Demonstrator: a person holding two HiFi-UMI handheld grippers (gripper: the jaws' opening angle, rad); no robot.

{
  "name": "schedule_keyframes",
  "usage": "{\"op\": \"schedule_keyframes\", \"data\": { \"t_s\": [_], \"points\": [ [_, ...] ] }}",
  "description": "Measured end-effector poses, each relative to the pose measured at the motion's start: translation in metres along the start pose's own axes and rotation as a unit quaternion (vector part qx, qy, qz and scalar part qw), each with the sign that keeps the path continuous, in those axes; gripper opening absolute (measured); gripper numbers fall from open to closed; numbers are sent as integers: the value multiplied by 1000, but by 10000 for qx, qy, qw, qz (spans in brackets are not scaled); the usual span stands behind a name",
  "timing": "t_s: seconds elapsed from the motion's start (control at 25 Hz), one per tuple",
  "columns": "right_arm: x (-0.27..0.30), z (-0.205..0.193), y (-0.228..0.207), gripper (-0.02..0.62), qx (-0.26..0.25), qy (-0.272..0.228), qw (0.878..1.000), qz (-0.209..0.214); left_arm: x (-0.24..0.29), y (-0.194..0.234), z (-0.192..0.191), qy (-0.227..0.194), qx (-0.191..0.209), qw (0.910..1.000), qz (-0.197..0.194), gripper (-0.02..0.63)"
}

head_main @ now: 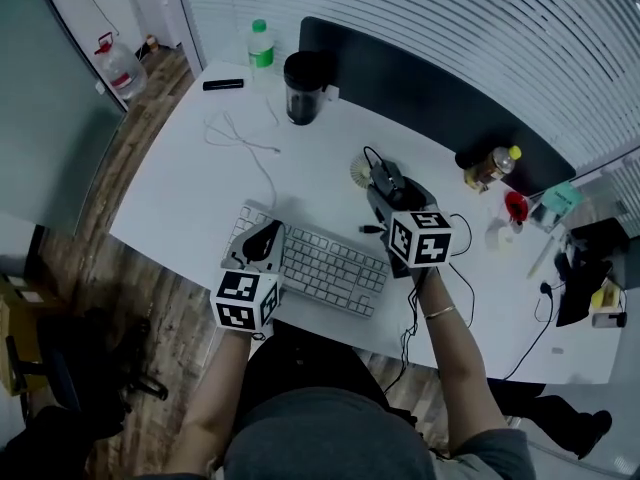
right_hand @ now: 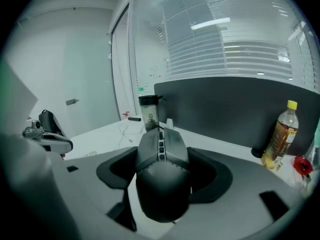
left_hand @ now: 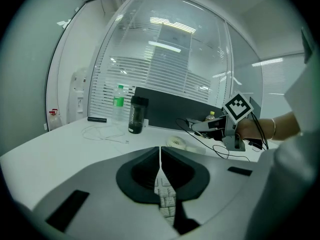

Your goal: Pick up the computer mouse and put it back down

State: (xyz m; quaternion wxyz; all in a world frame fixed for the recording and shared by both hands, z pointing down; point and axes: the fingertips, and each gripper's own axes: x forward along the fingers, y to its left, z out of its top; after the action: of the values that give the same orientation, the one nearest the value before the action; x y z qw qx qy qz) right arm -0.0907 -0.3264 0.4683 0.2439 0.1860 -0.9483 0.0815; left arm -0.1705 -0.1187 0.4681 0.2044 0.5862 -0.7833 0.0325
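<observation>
The dark grey computer mouse (right_hand: pixel 161 179) fills the gap between the jaws of my right gripper (right_hand: pixel 162 156), which is shut on its sides. In the head view the mouse (head_main: pixel 385 180) sits ahead of the right gripper (head_main: pixel 388 200), right of the keyboard, its black cable trailing off the nose. From the left gripper view the mouse (left_hand: pixel 199 126) looks held a little above the white desk (head_main: pixel 180 188). My left gripper (head_main: pixel 262 240) hovers over the keyboard's left end, jaws shut with nothing between them (left_hand: pixel 160 166).
A white keyboard (head_main: pixel 320 266) lies at the desk's near edge. A black tumbler (head_main: pixel 302 88), green-capped bottle (head_main: pixel 261 43), white cable (head_main: pixel 245 138) and black bar (head_main: pixel 222 85) stand further back. A yellow-capped bottle (head_main: pixel 490 168) and red item (head_main: pixel 515 208) crowd the right, beside the dark divider (head_main: pixel 420 78).
</observation>
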Motion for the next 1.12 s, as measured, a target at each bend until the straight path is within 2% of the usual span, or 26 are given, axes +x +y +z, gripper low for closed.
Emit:
{"op": "schedule_keyframes", "data": {
  "t_s": [0.68, 1.12],
  "points": [
    [70, 12, 96, 305, -493, 301, 9964, 624, -61, 83, -10, -209, -446, 9947, 905, 28],
    [116, -5, 127, 305, -865, 709, 9896, 904, -90, 116, -25, -186, -716, 9859, 1500, 28]
  ]
}}
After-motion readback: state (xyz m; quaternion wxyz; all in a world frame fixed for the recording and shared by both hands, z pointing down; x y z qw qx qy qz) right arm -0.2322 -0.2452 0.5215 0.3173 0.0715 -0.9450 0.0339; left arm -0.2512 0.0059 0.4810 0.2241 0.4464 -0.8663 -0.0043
